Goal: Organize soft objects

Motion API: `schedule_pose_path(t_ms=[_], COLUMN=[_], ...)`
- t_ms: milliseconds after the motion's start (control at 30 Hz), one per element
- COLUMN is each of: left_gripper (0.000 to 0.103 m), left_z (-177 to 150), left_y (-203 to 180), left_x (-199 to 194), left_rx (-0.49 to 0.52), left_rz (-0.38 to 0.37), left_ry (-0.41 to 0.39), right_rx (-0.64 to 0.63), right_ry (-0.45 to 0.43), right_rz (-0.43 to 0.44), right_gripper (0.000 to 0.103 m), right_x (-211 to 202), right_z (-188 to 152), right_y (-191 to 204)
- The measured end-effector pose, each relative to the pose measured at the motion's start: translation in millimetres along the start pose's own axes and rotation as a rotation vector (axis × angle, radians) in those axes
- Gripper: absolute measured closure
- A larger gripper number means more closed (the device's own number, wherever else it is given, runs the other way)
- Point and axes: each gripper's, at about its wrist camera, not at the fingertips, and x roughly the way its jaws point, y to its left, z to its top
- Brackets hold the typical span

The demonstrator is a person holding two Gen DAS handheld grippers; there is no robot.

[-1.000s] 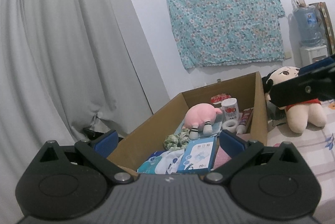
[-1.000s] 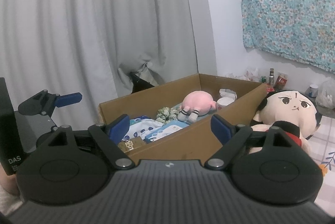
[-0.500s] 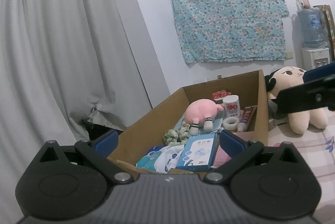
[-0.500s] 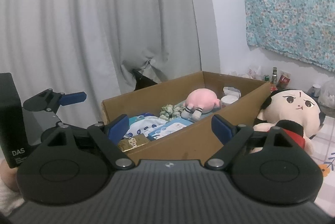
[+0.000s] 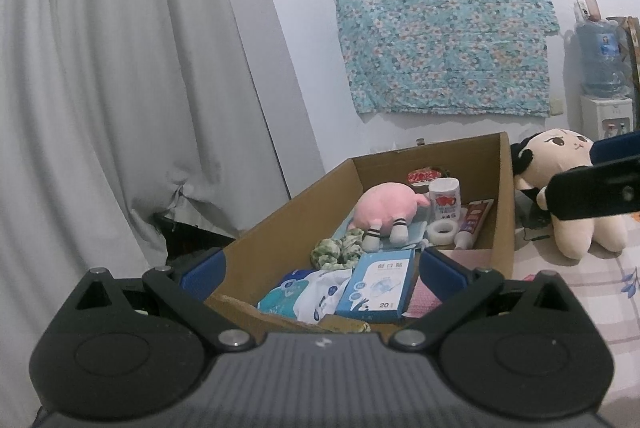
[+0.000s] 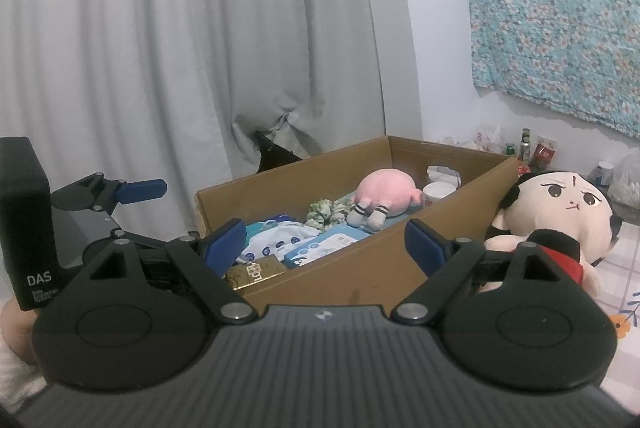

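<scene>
A cardboard box stands on the bed. Inside lie a pink plush toy, a green scrunchie, blue-white packets, a tape roll and a tube. A big-headed doll sits right of the box. My left gripper is open and empty at the box's near end. My right gripper is open and empty before the box's side wall; one of its fingers shows in the left wrist view.
Grey curtains hang behind the box. A floral cloth hangs on the wall. A water dispenser stands far right. The left gripper's body is at the left in the right wrist view. A checked bedsheet lies at right.
Both grippers have pulled back and risen slightly, so more of the box interior shows. Both stay open and empty. Nothing in the box has moved.
</scene>
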Motion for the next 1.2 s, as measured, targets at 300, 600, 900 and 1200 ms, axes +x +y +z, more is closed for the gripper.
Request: schedule_pose_path(t_ms=[300,600,900,1200], left_gripper=[0.0,0.0,0.0,0.0], left_z=[0.1,-1.0,-1.3,-1.5], left_y=[0.2,0.2,0.1,-0.5], left_x=[0.8,1.8,2.3,3.3], left_rx=[0.001,0.005,0.006,0.001], left_rz=[0.001,0.004,0.005,0.006], left_ry=[0.0,0.002,0.004,0.008], right_rx=[0.0,0.004,0.003,-0.001], right_ry=[-0.002,-0.001,-0.002,0.0], right_rz=[-0.001,-0.001,-0.006,0.0], right_gripper=[0.016,0.015,0.014,0.014], right_x=[0.1,2.4,3.0,1.9], right_z=[0.6,1.6,1.7,0.1], right_y=[-0.1,-0.2,0.3,0.4])
